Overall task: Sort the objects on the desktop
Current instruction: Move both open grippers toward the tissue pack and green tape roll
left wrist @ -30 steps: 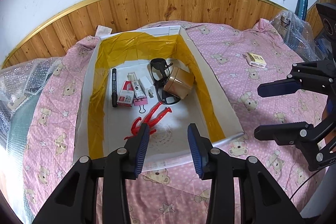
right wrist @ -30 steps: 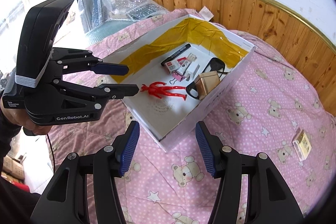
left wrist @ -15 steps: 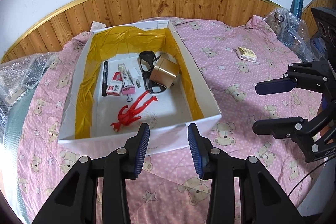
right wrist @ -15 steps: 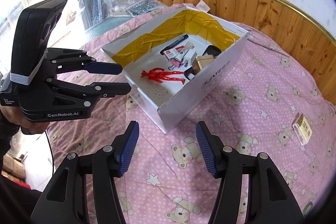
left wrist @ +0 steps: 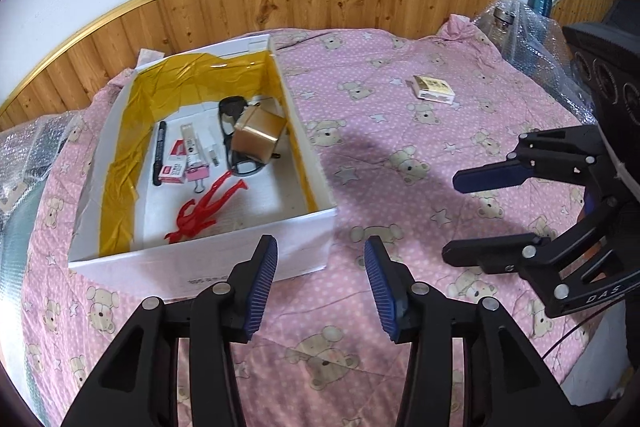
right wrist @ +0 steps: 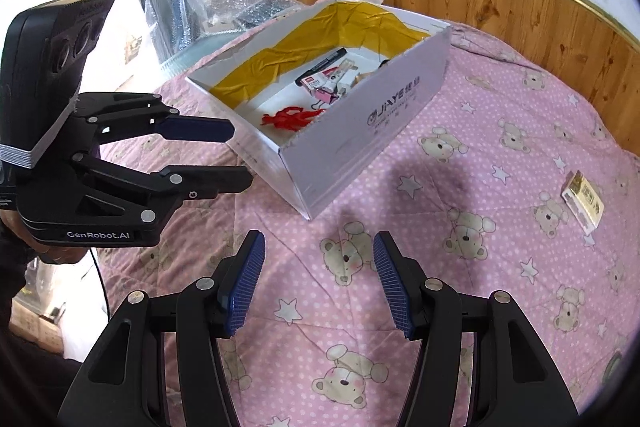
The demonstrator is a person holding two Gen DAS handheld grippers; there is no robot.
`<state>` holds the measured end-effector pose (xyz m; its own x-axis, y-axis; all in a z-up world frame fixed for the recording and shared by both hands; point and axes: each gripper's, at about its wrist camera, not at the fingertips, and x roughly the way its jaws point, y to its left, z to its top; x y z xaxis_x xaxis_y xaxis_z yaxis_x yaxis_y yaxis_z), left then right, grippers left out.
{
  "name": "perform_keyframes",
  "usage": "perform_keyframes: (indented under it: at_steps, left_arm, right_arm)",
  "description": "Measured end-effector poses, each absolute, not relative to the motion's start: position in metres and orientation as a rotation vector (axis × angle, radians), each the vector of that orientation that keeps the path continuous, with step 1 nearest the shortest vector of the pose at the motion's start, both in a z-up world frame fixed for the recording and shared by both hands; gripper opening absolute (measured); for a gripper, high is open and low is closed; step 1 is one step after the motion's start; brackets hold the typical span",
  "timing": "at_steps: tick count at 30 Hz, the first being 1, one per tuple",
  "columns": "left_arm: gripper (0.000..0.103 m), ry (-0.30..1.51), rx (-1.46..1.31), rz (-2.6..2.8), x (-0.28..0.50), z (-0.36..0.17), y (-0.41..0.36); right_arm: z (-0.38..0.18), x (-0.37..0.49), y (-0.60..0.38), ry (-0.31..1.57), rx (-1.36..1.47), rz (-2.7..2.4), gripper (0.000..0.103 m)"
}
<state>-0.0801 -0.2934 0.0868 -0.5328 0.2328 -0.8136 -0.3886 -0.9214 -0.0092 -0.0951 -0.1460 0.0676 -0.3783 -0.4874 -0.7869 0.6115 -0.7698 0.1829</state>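
Sorting looked nearly done when we paused here: the white box (left wrist: 208,267) with its yellow lining sat on the pink bear-print quilt (left wrist: 400,163), and most of the desk things lay inside it. We counted a red figure (left wrist: 204,211), a black marker (left wrist: 159,151), a red-and-white packet (left wrist: 173,173), a pink binder clip (left wrist: 198,173), a tan box (left wrist: 258,135) and black glasses (left wrist: 234,131) under it. One small yellow-and-white packet (left wrist: 433,89) lay alone on the quilt, well apart from the box, toward the right.

A second before, our left gripper (left wrist: 320,283) had been hanging over the box's near edge, above the red figure; now it had drawn back and swung right, so the box stood to the left of its fingers and bare quilt lay between them. Its jaws were wide apart and held nothing. Our right gripper (right wrist: 318,279) had likewise backed away from the box, and the loose packet (right wrist: 583,201) now showed larger at the right of its view. Its jaws were also spread wide, empty.

We read this as one placement finished and the turn toward the last stray item begun. In our judgement the right gripper was better placed for it, though the packet lay flat on soft cloth, which could make the pinch awkward.
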Motion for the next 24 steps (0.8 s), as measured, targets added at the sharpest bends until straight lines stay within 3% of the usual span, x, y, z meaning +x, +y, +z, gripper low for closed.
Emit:
perform_keyframes:
  at_steps: [18, 24]
  left_arm:
    - [0.047, 0.293, -1.238, 2.343, -0.098, 0.074, -0.188]
    - [0.047, 0.292, -1.244, 2.308, -0.105, 0.064, -0.158]
  right_arm:
    - [0.033, -0.095, -0.035, -0.048, 1.243, -2.279, 0.06]
    - [0.022, -0.093, -0.004, -0.048, 1.267, -2.335, 0.06]
